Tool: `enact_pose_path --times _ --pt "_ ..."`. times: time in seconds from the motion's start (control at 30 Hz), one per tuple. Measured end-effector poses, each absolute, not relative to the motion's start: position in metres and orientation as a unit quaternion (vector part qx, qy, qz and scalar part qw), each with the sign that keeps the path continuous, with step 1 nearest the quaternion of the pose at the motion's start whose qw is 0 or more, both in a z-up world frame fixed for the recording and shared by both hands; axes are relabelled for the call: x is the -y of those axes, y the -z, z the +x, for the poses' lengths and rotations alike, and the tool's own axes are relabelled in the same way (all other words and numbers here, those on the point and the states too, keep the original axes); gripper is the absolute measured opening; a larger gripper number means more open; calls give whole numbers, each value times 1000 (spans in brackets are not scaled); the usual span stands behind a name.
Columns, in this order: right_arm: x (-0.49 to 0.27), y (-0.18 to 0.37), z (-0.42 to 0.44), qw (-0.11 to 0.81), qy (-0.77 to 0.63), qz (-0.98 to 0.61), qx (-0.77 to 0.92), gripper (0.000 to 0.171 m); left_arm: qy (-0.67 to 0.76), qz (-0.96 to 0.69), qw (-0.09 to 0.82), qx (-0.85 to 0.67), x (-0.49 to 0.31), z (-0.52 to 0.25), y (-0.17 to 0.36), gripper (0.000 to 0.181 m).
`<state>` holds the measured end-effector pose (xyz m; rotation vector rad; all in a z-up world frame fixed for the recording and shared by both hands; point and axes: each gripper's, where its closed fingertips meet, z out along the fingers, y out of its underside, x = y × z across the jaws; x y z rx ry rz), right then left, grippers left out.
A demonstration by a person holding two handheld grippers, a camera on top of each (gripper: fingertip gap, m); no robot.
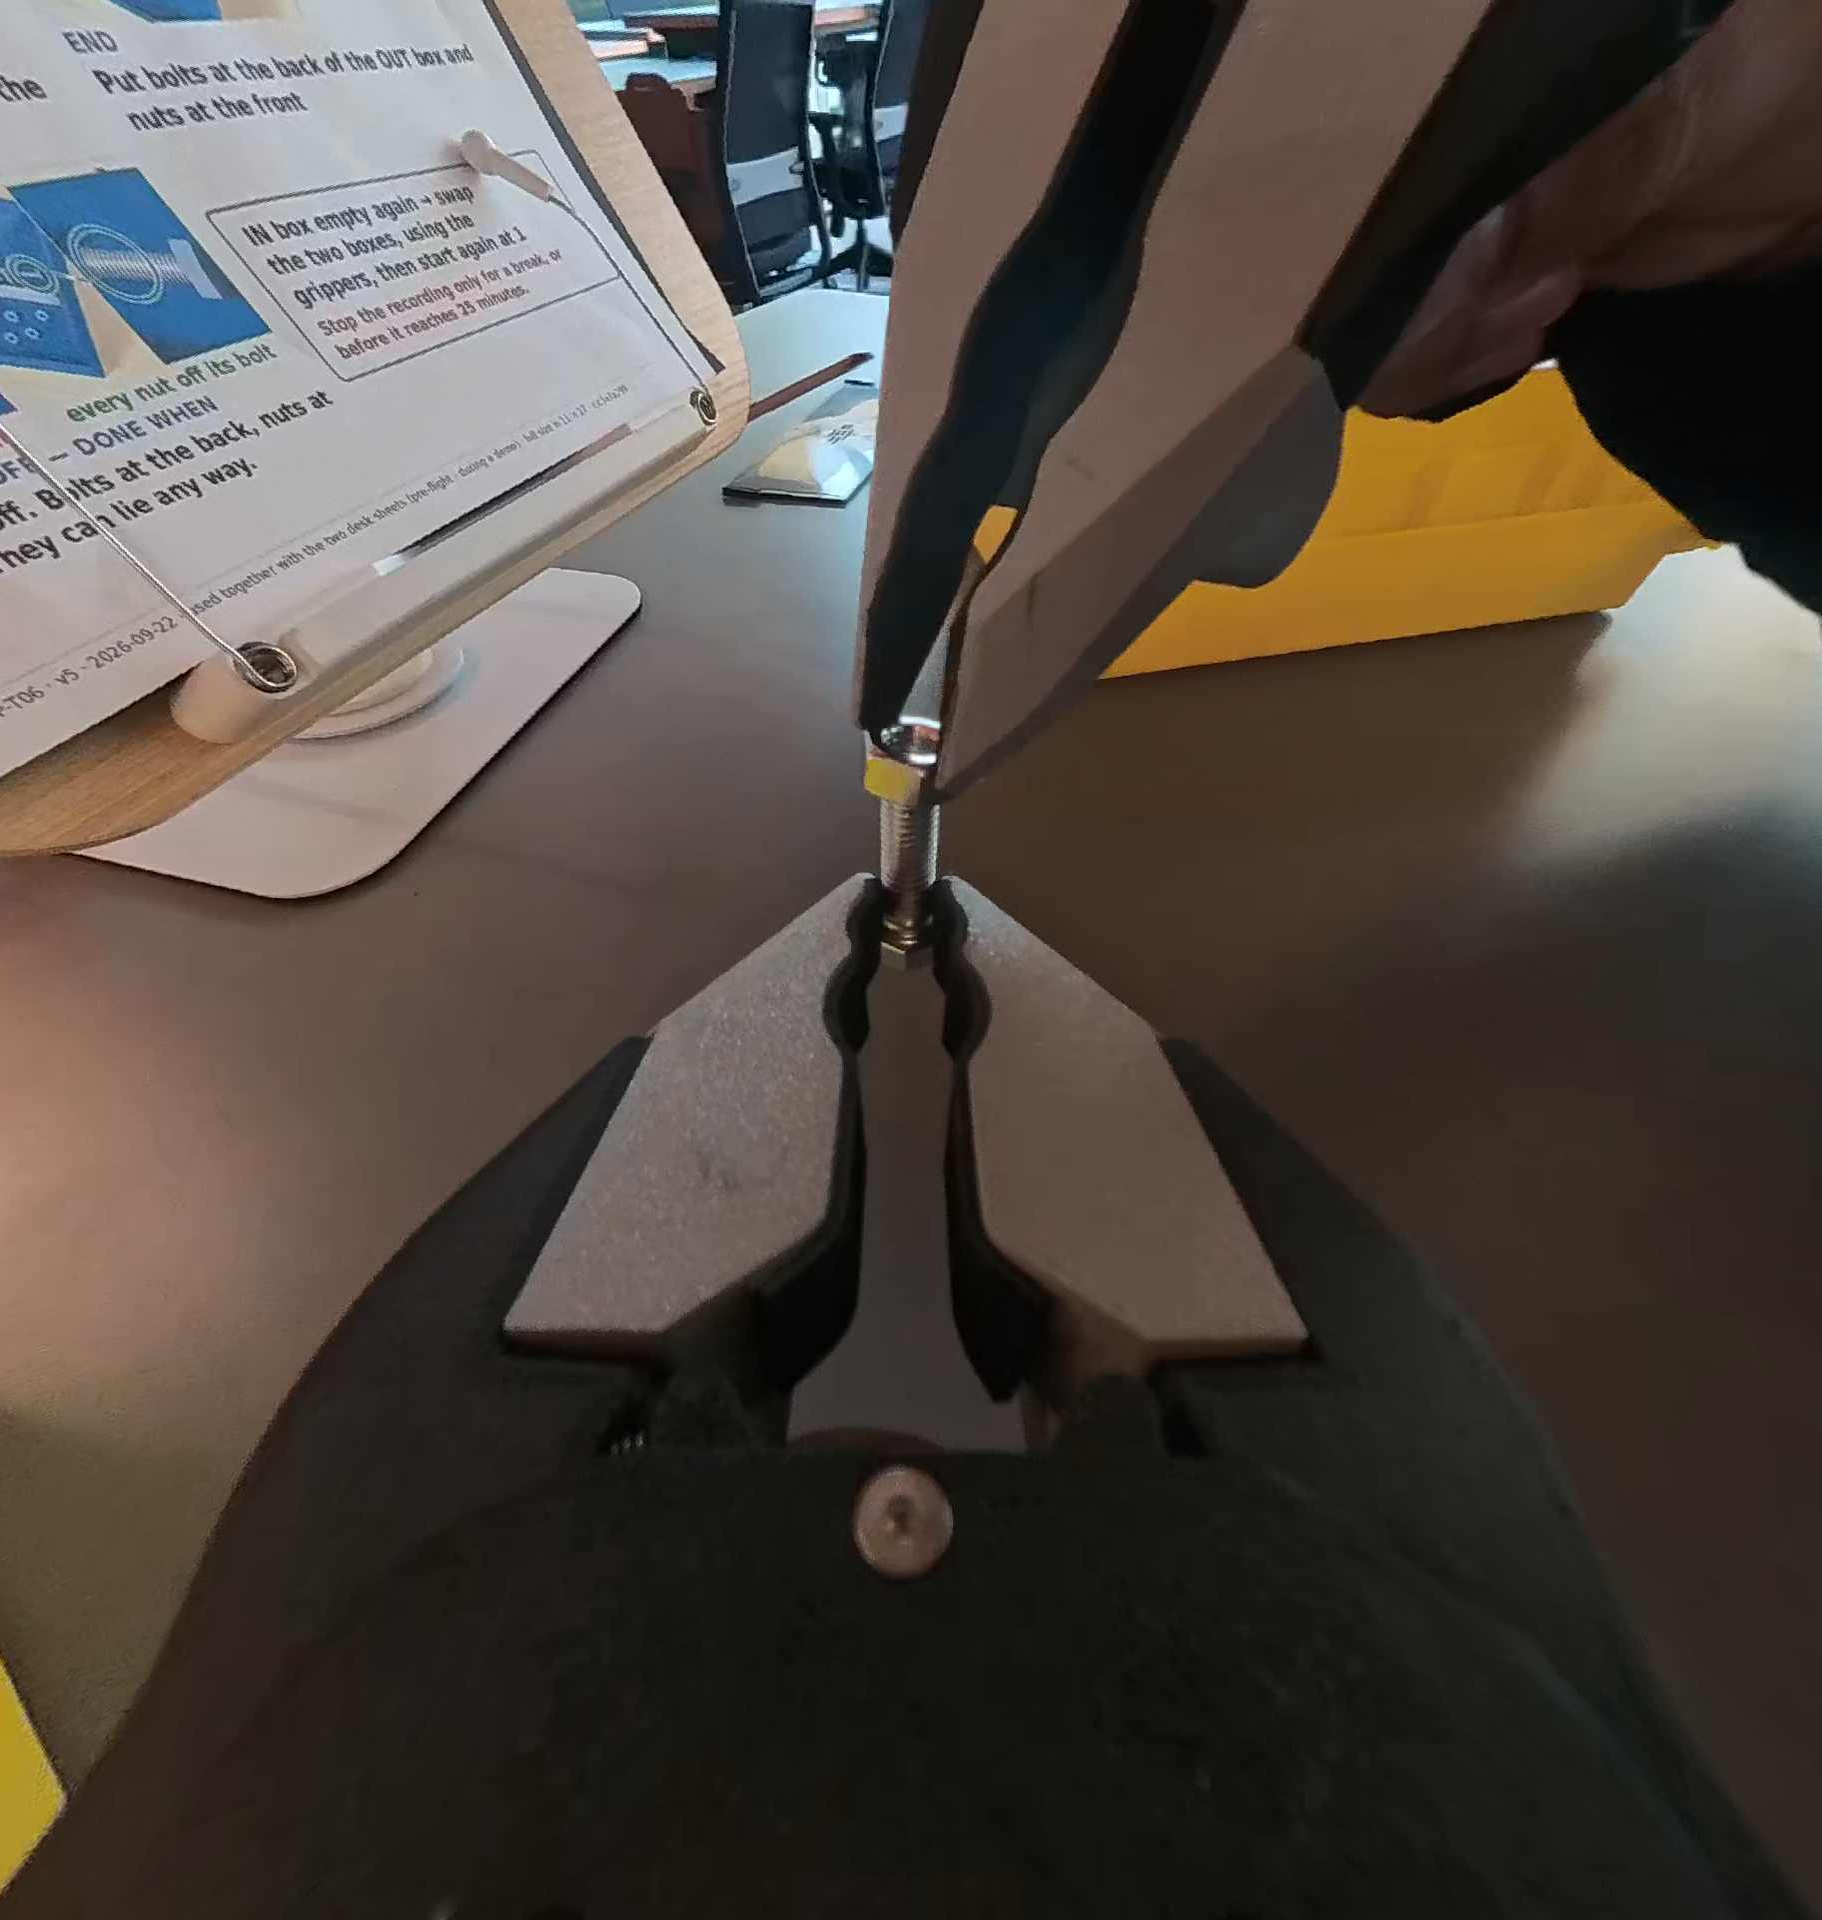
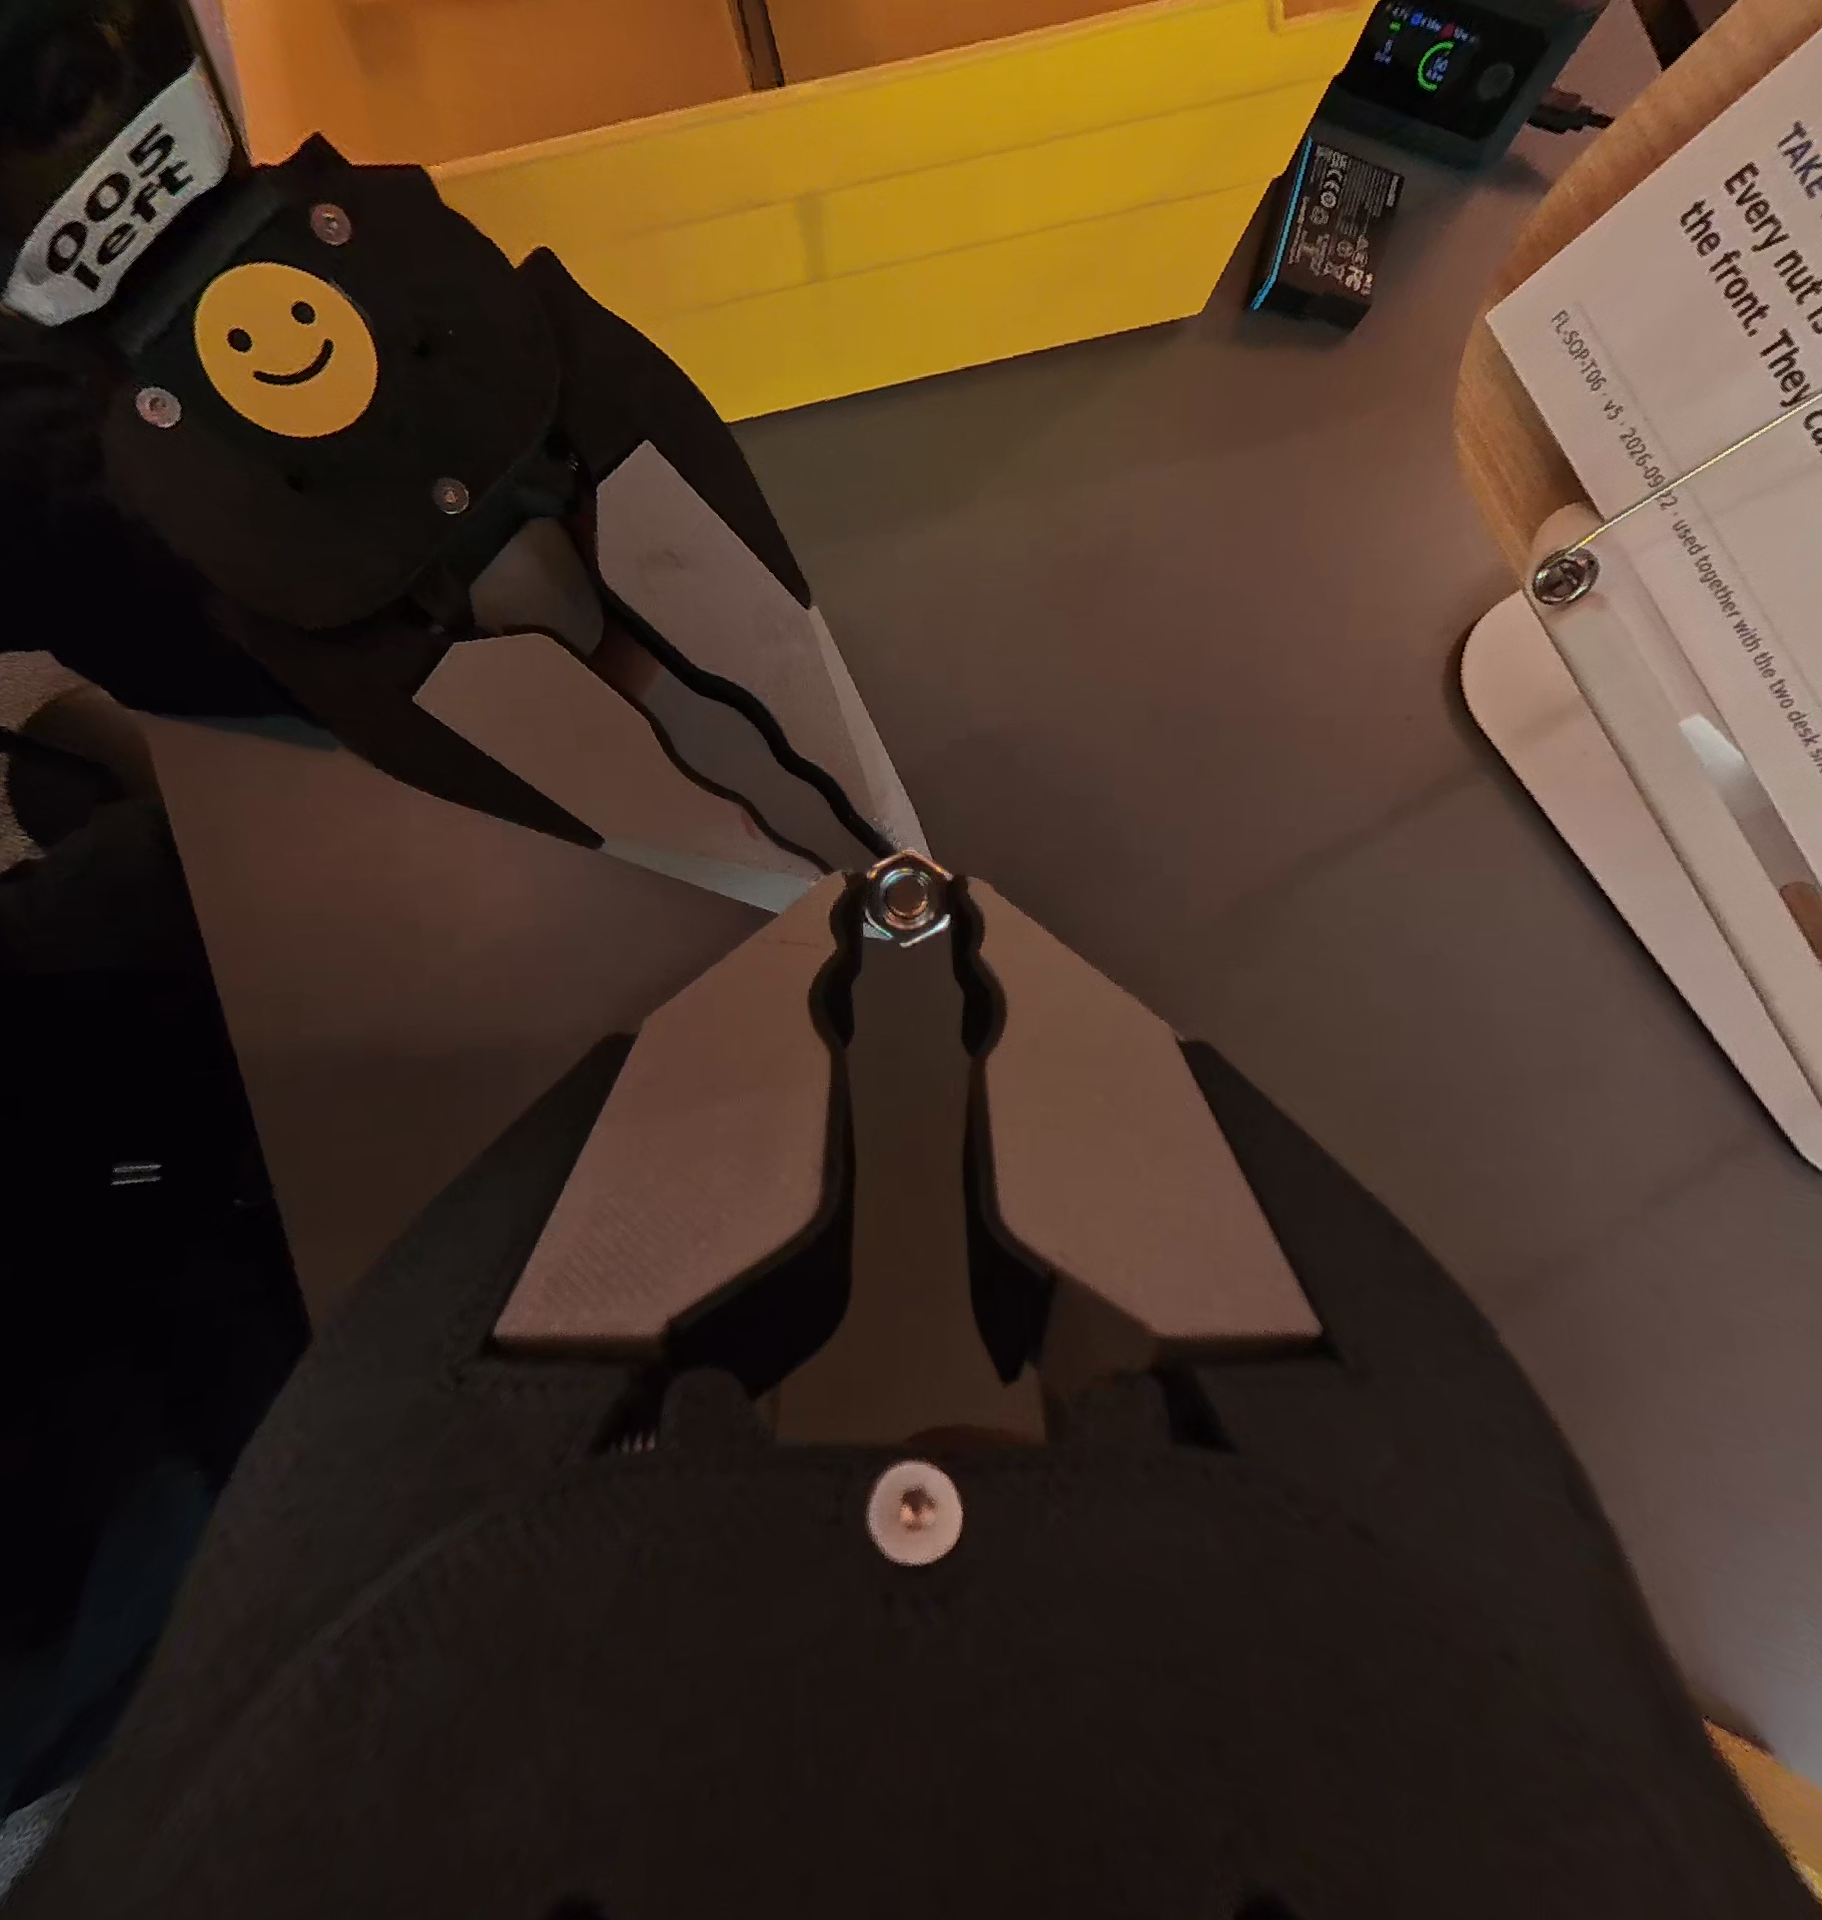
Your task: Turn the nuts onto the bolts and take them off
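Both grippers are closed on one assembly held above the middle of the dark table [image 1: 1406, 935]: the left gripper [image 1: 902, 920] is clamped on the bolt [image 1: 904, 847] near its head, and the right gripper [image 2: 905, 914] is pinched on the nut [image 2: 904, 902] at the threaded tip. For a clean turn, the bolt is best kept steady and in line with the nut, so that the thread is not crossed. A yellow bin [image 2: 886, 229] is seen toward the far edge, a wooden stand with an instruction sheet [image 1: 263, 343] beside it. Office chairs are visible in the room beyond.
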<state>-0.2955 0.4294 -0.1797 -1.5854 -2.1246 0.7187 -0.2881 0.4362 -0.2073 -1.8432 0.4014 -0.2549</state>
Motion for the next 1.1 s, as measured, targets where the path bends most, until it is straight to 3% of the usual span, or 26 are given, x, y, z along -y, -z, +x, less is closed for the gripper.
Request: enact_pose_path --times 1.1 --pt "-429 184 -292 153 -245 -575 765 15 151 -792 568 -166 -436 -283 211 7"
